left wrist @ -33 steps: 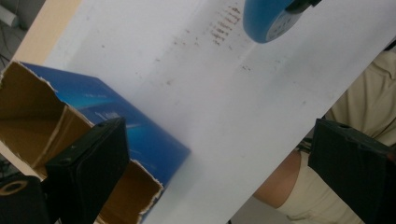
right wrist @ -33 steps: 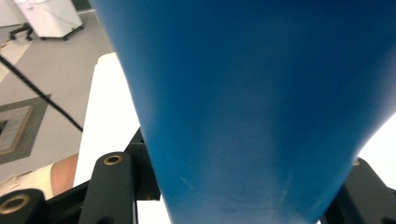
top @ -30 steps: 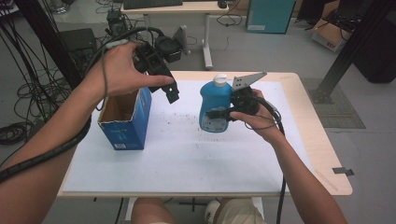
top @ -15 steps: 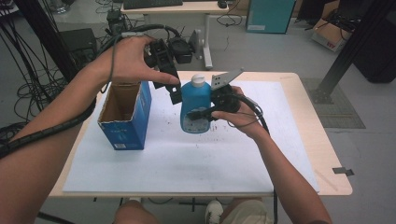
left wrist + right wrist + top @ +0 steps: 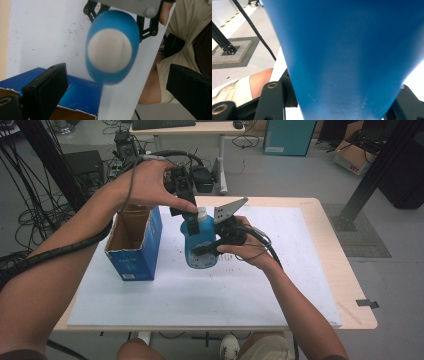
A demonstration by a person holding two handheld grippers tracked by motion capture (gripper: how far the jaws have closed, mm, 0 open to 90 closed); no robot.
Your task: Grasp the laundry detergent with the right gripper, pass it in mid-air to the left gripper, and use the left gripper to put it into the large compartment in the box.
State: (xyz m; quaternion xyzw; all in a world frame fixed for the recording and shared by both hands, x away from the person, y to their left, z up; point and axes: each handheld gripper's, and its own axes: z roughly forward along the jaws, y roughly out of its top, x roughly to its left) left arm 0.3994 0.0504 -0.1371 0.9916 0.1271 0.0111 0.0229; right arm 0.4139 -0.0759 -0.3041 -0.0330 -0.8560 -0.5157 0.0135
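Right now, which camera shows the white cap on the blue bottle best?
The left gripper view: it looks straight down on the cap, large and unblocked. The high view shows the cap small, partly behind the left claw. The right gripper view shows the blue bottle body.

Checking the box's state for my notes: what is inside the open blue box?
The high view shows the blue box open-topped, with bare brown cardboard walls and nothing visible against them. Its floor is hidden by the near wall and the person's left forearm, so contents cannot be ruled out.

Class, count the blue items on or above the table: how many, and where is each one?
2. The blue bottle is held off the table by the right gripper; the open blue box stands left of it. None seem hidden.
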